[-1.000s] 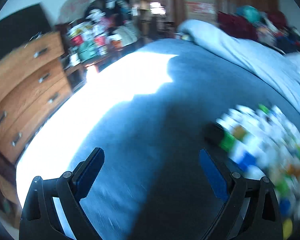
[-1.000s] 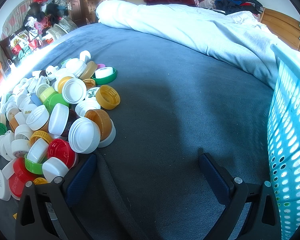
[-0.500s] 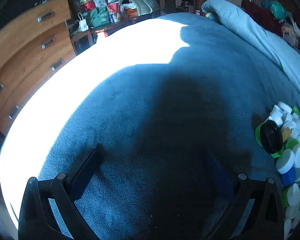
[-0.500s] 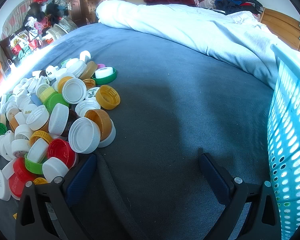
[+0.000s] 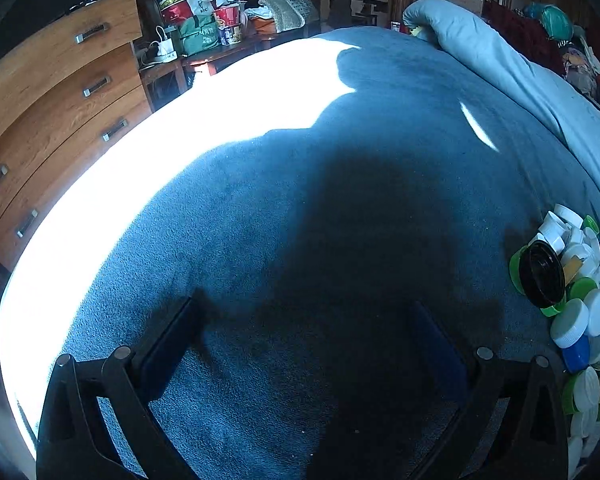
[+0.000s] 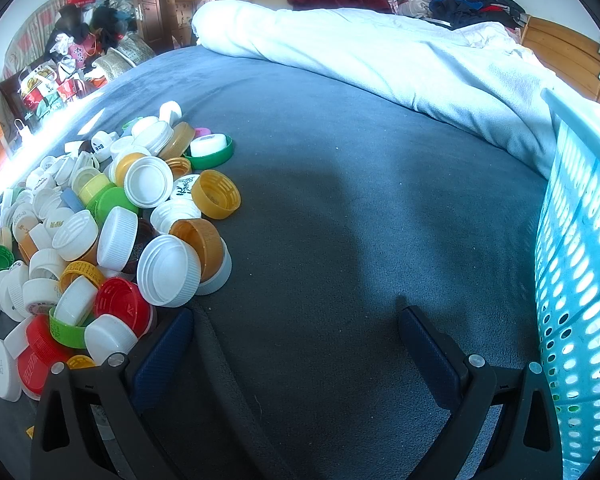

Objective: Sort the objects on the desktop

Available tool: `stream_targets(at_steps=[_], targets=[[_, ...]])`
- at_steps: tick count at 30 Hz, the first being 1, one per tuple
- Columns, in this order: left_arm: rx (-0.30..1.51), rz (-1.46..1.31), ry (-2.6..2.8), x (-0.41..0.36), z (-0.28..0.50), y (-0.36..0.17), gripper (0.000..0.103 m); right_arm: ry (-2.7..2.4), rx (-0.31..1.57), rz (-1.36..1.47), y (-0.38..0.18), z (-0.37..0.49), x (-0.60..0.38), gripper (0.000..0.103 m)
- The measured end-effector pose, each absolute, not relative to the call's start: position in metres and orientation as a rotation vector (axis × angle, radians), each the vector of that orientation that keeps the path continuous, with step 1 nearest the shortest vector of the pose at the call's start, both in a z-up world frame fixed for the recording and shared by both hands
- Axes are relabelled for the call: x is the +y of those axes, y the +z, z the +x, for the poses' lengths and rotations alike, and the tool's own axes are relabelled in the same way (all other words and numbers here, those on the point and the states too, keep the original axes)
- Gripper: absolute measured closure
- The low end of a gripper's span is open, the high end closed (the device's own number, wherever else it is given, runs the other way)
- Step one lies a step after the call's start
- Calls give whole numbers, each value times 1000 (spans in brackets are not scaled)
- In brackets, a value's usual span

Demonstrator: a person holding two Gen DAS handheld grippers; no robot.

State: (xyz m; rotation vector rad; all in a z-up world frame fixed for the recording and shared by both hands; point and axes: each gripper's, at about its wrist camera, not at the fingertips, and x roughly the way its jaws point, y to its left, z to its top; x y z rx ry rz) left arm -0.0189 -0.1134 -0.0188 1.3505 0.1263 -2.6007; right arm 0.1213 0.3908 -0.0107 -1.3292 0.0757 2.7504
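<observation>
left gripper (image 5: 308,332): fingers spread wide, nothing between them, over bare blue bed cover (image 5: 300,208), likely a clear spot for sorted pieces | right gripper (image 6: 296,332): fingers apart, empty, hovering between cap pile (image 6: 112,224) on the left and blue basket (image 6: 580,264) on the right | caps unsorted, heaped together

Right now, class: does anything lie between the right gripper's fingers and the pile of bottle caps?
Nothing visible does. The right gripper is open over bare blanket, with the cap pile directly beside its left finger.
</observation>
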Motion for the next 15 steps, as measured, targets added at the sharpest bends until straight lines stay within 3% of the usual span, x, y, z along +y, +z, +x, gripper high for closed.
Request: stream_targets(at_steps=[15], targets=[[127, 1350, -2601, -113, -19, -17, 1, 2750, 76, -1329, -11, 121, 391, 0]])
